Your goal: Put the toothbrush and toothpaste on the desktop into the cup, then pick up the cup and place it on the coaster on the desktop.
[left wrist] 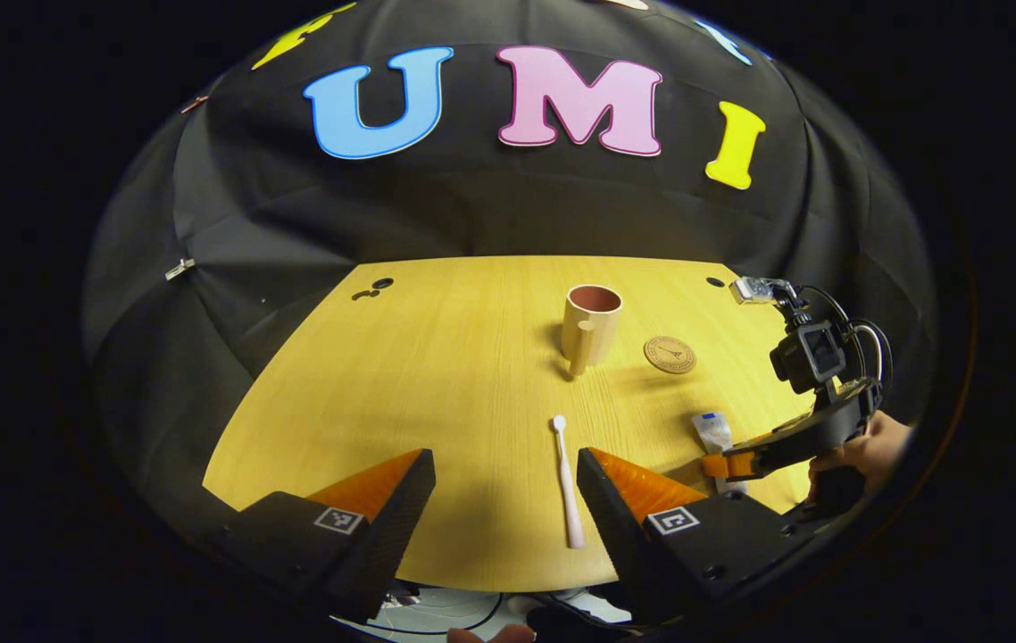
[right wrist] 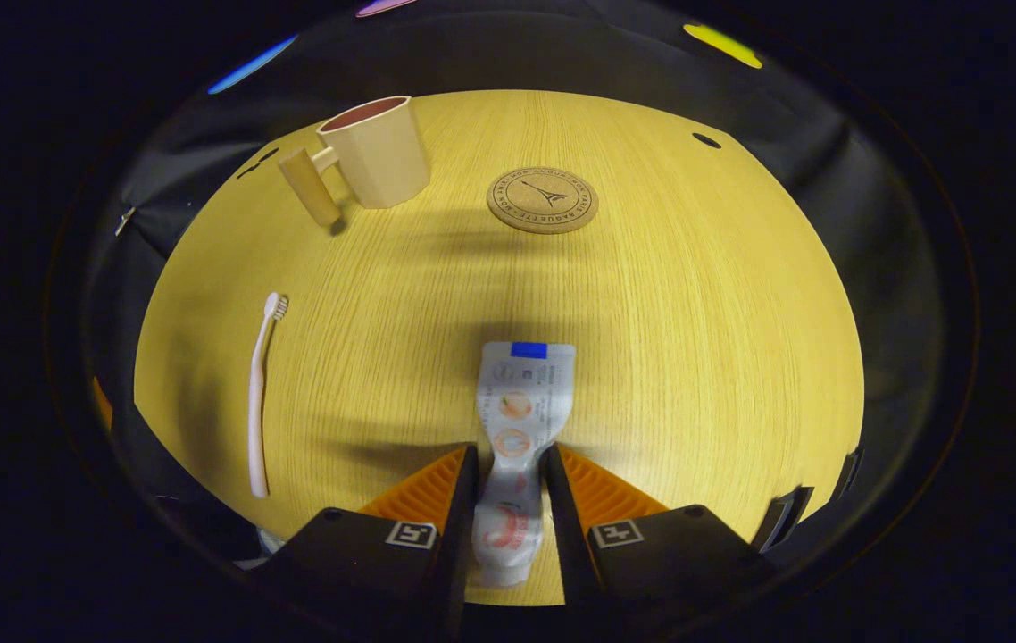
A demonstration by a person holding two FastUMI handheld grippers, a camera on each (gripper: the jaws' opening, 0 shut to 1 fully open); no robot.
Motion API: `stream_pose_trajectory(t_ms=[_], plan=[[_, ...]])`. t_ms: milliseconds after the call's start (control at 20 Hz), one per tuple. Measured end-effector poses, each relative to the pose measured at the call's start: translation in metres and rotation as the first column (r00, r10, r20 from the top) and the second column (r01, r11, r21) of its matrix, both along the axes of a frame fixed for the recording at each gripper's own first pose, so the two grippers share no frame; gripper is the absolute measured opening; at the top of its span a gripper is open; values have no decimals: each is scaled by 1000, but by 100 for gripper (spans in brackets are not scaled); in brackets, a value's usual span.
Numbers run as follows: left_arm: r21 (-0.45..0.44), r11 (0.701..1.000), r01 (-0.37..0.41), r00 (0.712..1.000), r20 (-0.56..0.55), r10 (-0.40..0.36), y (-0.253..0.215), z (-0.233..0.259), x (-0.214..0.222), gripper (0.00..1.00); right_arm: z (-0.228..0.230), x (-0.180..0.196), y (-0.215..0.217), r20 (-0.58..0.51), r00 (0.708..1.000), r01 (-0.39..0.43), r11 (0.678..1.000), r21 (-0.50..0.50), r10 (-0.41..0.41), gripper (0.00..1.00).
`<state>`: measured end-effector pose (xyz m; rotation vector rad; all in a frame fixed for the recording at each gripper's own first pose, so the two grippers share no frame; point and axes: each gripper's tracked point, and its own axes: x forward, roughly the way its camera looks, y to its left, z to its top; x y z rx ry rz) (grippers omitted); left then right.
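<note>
Currently right hand-held gripper (right wrist: 508,473) clamped on toothpaste (right wrist: 521,402), lying on worktop (right wrist: 695,339). Left hand-held gripper (left wrist: 505,487) apart, toothbrush (left wrist: 567,482) flat between fingers. Cup (left wrist: 591,323) upright beside coaster (left wrist: 670,354).

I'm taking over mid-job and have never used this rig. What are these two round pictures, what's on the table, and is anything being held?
There is no robot arm: a person holds a two-finger gripper in each hand, and a fisheye camera rides on each one, looking along its fingers.

The left gripper view shows the left gripper open above the desktop, with the toothbrush lying flat near its right-hand finger. Off to the side is the right gripper, with the person's hand behind it.

In the right gripper view, the right gripper has its fingers closed on the toothpaste, which looks to be lying on the wood.

Farther back stand the empty cup, upright with its handle sticking out, and the round coaster beside it, apart. Nothing is in the cup yet.
</note>
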<state>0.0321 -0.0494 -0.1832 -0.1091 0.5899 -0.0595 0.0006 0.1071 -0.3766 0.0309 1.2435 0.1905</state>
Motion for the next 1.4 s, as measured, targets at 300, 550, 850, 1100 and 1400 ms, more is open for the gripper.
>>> stream_pose_trajectory(t_ms=[300,550,850,1100,1400], plan=[[-38,997,65,996,-52,-67,-29,-18,23,98,4,3,-4,3,1000,9,989,150,-10,20],[-46,993,113,983,-140,-118,-48,-54,39,94,51,21,-22,180,983,-6,966,260,-42,25],[-30,990,141,960,-239,-144,-59,-92,53,89,122,36,-52,293,938,50,907,418,-187,25],[-13,991,136,948,-290,-134,-65,-110,68,85,138,37,-77,316,918,89,900,426,-240,25],[19,992,126,921,-373,-110,-68,-133,66,70,136,43,-91,303,914,112,886,449,-269,25]])
